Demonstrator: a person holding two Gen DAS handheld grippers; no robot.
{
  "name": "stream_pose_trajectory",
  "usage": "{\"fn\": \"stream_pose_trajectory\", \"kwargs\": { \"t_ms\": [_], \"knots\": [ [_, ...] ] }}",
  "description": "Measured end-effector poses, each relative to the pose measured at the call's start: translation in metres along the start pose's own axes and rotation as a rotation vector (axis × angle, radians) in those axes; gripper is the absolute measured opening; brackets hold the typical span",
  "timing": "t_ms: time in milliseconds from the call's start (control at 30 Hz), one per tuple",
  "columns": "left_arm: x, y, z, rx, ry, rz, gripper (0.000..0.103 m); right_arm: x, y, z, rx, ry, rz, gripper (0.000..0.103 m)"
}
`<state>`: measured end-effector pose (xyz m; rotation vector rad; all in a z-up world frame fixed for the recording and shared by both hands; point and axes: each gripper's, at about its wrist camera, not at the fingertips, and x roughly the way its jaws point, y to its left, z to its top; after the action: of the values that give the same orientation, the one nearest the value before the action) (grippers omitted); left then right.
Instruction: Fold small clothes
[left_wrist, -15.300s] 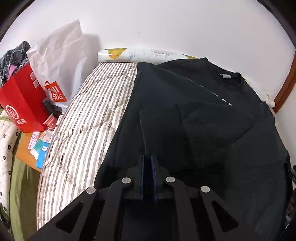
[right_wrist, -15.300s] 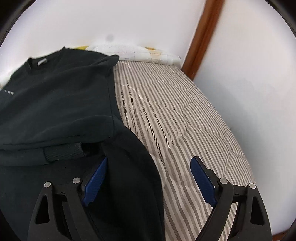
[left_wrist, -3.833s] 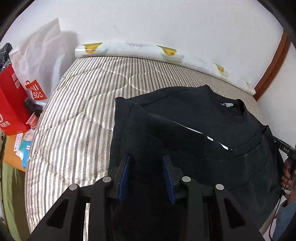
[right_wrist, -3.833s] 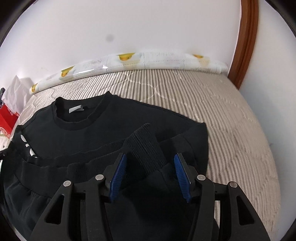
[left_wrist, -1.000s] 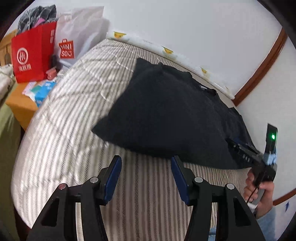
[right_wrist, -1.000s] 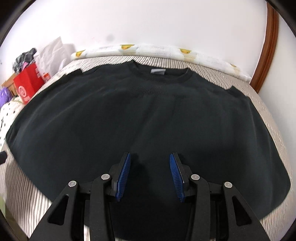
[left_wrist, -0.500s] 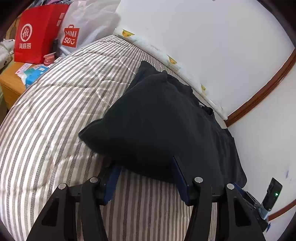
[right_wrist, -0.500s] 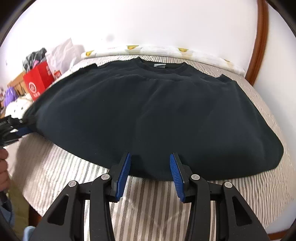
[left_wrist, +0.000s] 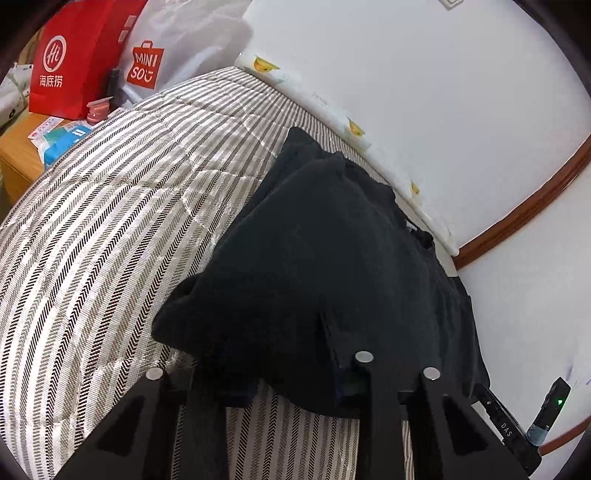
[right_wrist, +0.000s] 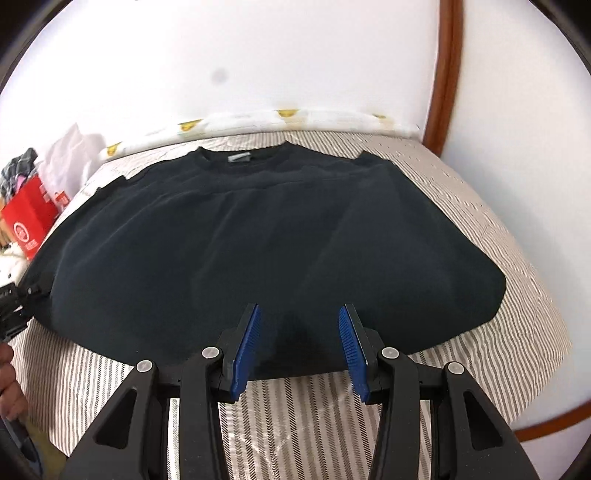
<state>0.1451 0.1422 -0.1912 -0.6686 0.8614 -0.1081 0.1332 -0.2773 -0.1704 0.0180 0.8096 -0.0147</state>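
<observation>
Currently: black sweatshirt (right_wrist: 273, 254), part-folded, spans the striped mattress (right_wrist: 498, 229) near its front edge. Left gripper (left_wrist: 295, 373) straddles its corner, jaws apart, grip uncertain; right gripper (right_wrist: 299, 343) spread at the hem. Next: pinch, fold across.

"MINISO" on white bag (left_wrist: 159, 44), "Hi 海底捞" on red bag (left_wrist: 70, 59), "DAS" on right gripper (left_wrist: 506, 430)
</observation>
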Motion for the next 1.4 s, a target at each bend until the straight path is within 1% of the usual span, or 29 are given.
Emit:
{"fn": "stream_pose_trajectory", "kwargs": {
  "t_ms": [33,100,267,300,400,567,667,767,900,967,1033,1167,1233,1267,1333,1367,1400],
  "knots": [
    [-0.001,-0.001,0.000,-0.003,-0.002,0.002,0.022,0.003,-0.001,0.001,0.008,0.030,0.010,0.044],
    [-0.004,-0.006,0.002,0.020,-0.012,0.014,0.019,0.005,-0.004,0.001,0.035,0.056,0.022,0.044],
    [-0.010,-0.019,0.006,0.071,-0.030,0.027,0.016,-0.001,-0.008,-0.001,0.069,0.048,0.001,0.044],
    [-0.012,-0.024,0.007,0.095,-0.033,0.031,0.015,-0.003,-0.009,-0.002,0.071,0.041,-0.001,0.044],
    [-0.021,-0.042,0.012,0.140,-0.070,0.022,0.014,-0.009,-0.018,-0.005,0.066,0.028,-0.012,0.044],
    [-0.039,-0.087,0.021,0.214,-0.127,0.016,0.013,-0.013,-0.040,-0.002,0.068,0.021,-0.003,0.044],
    [-0.044,-0.133,0.020,0.301,-0.152,0.026,0.012,-0.017,-0.057,0.002,0.070,0.018,0.024,0.044],
    [-0.037,-0.173,0.014,0.375,-0.154,0.023,0.012,-0.021,-0.074,0.005,0.060,0.005,0.035,0.044],
    [-0.011,-0.226,-0.005,0.458,-0.112,-0.013,0.011,-0.026,-0.098,0.003,0.042,-0.011,0.018,0.044],
    [0.004,-0.245,-0.016,0.487,-0.075,-0.037,0.011,-0.028,-0.111,-0.001,0.050,-0.011,0.014,0.044],
    [0.023,-0.260,-0.030,0.511,-0.018,-0.060,0.011,-0.029,-0.122,-0.005,0.058,-0.011,0.016,0.044],
    [0.057,-0.272,-0.058,0.576,0.091,-0.059,0.011,-0.028,-0.136,-0.014,0.076,-0.011,0.011,0.044],
    [0.068,-0.272,-0.066,0.584,0.137,-0.050,0.012,-0.028,-0.139,-0.016,0.089,-0.012,0.019,0.044],
    [0.072,-0.271,-0.068,0.587,0.156,-0.047,0.012,-0.027,-0.139,-0.016,0.097,-0.013,0.030,0.044],
    [0.073,-0.270,-0.073,0.604,0.167,-0.041,0.013,-0.026,-0.136,-0.014,0.105,-0.018,0.055,0.044],
    [0.073,-0.270,-0.073,0.612,0.174,-0.044,0.014,-0.025,-0.133,-0.012,0.105,-0.020,0.068,0.044],
    [0.069,-0.268,-0.072,0.616,0.189,-0.065,0.017,-0.025,-0.129,-0.010,0.102,-0.022,0.080,0.045]
  ]
}}
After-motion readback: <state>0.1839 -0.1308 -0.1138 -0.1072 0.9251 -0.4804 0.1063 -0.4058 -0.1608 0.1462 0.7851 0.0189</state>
